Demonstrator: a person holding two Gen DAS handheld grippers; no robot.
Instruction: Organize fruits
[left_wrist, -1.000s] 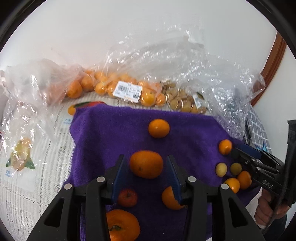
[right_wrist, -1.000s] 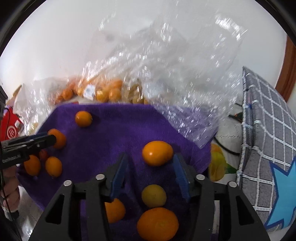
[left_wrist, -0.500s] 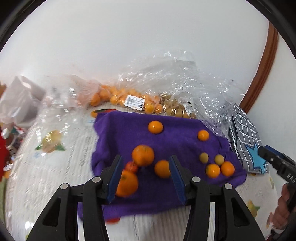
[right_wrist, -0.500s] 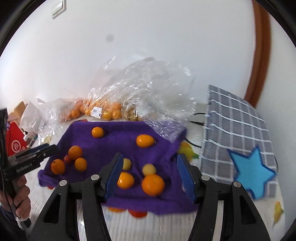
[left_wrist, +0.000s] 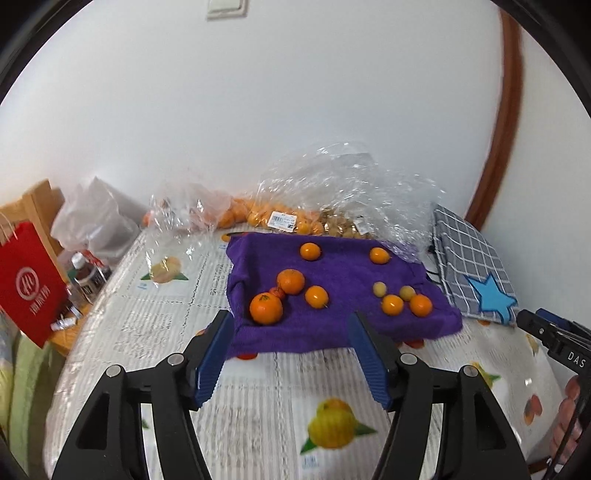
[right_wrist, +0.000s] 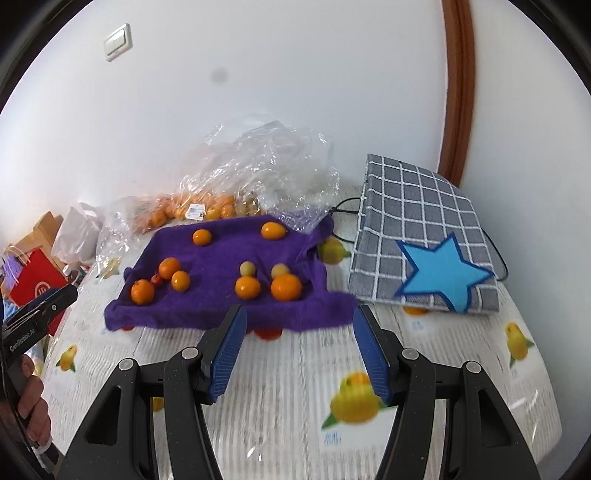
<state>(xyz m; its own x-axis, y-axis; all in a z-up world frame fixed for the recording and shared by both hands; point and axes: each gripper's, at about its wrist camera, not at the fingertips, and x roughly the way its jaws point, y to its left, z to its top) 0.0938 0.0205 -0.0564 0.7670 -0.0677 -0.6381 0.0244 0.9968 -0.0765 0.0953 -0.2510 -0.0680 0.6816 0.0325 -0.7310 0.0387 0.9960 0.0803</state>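
Observation:
A purple towel (left_wrist: 343, 325) (right_wrist: 207, 310) lies on the table with several loose fruits on it. At its left are a large orange (left_wrist: 266, 308) (right_wrist: 142, 291), another orange (left_wrist: 290, 281) and a small red fruit (left_wrist: 277, 293). At its right are two oranges (right_wrist: 247, 287) (right_wrist: 286, 286) and two small yellow fruits (right_wrist: 247, 268). Two more oranges (left_wrist: 309, 252) (left_wrist: 379, 255) sit at the back. My left gripper (left_wrist: 291, 328) is open and empty, short of the towel's near edge. My right gripper (right_wrist: 299, 325) is open and empty, also short of the towel.
Clear plastic bags (left_wrist: 332, 192) holding oranges and nuts lie behind the towel. A grey checked bag with a blue star (right_wrist: 424, 240) lies at the right. A red paper bag (left_wrist: 27, 288) and bottles stand off the table's left edge. The tablecloth (left_wrist: 295, 406) has fruit prints.
Both grippers have pulled back and up from the towel, away from the fruits they were over. Both stay open and empty. The whole towel and table now show.

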